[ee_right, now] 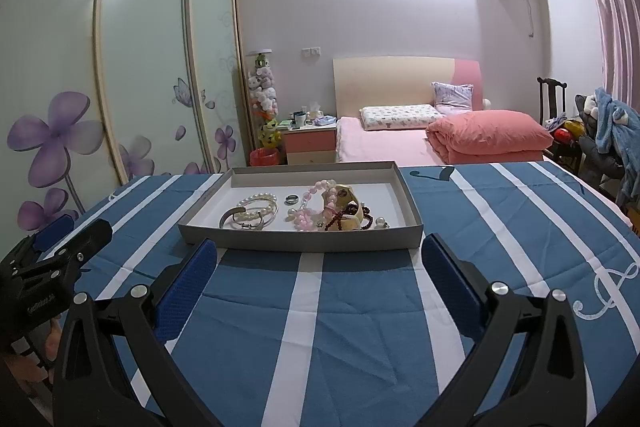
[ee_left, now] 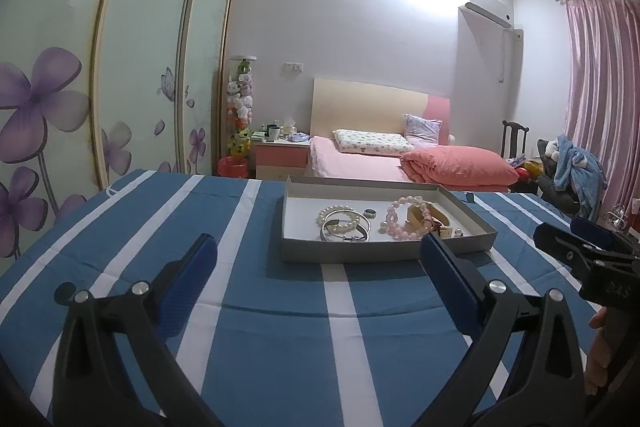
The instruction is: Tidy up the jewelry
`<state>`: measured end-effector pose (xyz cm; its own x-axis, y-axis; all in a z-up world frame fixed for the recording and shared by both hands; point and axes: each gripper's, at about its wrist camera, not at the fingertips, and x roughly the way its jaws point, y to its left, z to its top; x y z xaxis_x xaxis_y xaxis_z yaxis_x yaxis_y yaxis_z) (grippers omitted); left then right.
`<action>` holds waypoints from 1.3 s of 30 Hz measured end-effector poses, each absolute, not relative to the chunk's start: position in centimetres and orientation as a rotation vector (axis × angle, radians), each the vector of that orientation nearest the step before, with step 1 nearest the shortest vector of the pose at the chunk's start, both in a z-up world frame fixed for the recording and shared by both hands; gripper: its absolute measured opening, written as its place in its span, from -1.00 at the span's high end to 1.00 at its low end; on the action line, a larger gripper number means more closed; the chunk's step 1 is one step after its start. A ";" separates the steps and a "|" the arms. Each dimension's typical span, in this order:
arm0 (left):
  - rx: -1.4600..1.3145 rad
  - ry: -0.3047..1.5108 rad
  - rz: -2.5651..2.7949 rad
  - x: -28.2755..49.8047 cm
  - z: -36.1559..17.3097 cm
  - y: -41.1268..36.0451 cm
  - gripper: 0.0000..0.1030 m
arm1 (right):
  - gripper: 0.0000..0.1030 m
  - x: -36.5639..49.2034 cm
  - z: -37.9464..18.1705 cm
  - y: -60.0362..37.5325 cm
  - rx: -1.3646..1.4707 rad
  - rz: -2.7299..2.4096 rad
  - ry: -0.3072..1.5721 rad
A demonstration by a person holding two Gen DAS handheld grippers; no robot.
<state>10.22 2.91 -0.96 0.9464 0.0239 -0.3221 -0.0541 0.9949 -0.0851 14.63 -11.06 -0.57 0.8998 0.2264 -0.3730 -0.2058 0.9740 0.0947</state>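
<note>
A shallow grey box tray (ee_left: 384,251) (ee_right: 296,242) sits on the blue striped cloth. In it lie a pearl bracelet (ee_left: 338,217) (ee_right: 256,206) with silver bangles (ee_left: 345,231) (ee_right: 250,221), a dark ring (ee_left: 370,213) (ee_right: 291,199), a pink bead bracelet (ee_left: 394,223) (ee_right: 316,205), a gold cuff (ee_left: 434,219) (ee_right: 347,207) and dark red beads (ee_right: 340,221). My left gripper (ee_left: 319,259) is open and empty, just short of the tray's near wall. My right gripper (ee_right: 319,259) is open and empty, also short of the tray. Each shows at the edge of the other's view.
The table is covered with a blue cloth with white stripes (ee_left: 280,327) (ee_right: 360,327). Beyond its far edge are a bed with pink bedding (ee_left: 400,159), a nightstand (ee_left: 280,155), a wardrobe with purple flowers (ee_left: 60,107) and a chair with clothes (ee_left: 572,167).
</note>
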 end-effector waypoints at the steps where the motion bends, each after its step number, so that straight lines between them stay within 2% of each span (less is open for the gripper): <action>1: -0.093 0.327 0.039 10.2 -0.9 2.9 -0.92 | -0.97 14.6 -0.6 -11.1 0.054 0.223 0.392; 39: -0.094 0.336 0.039 10.0 -0.6 2.4 -0.92 | -0.97 14.6 -0.6 -10.9 0.057 0.228 0.395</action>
